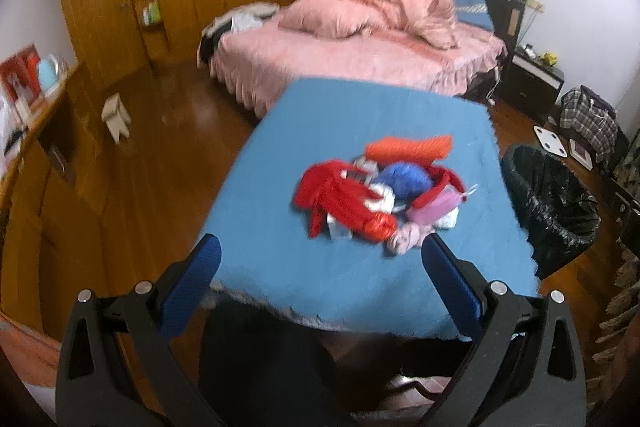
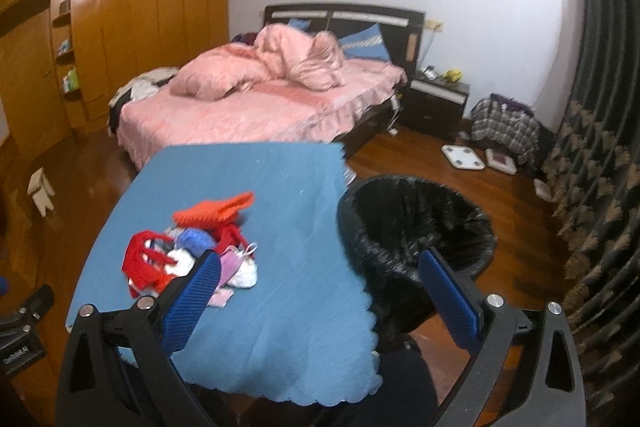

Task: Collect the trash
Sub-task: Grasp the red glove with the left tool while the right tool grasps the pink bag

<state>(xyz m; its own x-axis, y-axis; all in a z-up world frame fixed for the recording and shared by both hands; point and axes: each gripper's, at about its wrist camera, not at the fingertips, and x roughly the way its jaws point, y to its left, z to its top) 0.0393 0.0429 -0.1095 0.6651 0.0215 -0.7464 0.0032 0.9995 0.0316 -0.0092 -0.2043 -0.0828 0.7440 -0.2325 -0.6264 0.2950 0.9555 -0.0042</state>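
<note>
A heap of crumpled trash, red, orange, blue, pink and white wrappers and paper bunched together, lies near the middle of a table under a blue scallop-edged cloth. In the left wrist view the heap sits at centre frame, just above and between the finger tips, a little toward the right-hand blue pad; the left gripper has its jaws wide apart and holds nothing. The heap's long axis runs roughly from the lower left to the upper right of that frame, with the orange ribbed piece at its far end.

In the right wrist view the same heap falls at the lower left, partly behind the left-hand blue pad, while the black-lined round waste bin stands at centre right, just beside the table's edge. The right gripper is likewise spread open and empty, and it points more at the bin than at the heap.

By my judgement the left gripper is better lined up on the trash: a straight reach forward and down would meet the near pink and red pieces first
</note>
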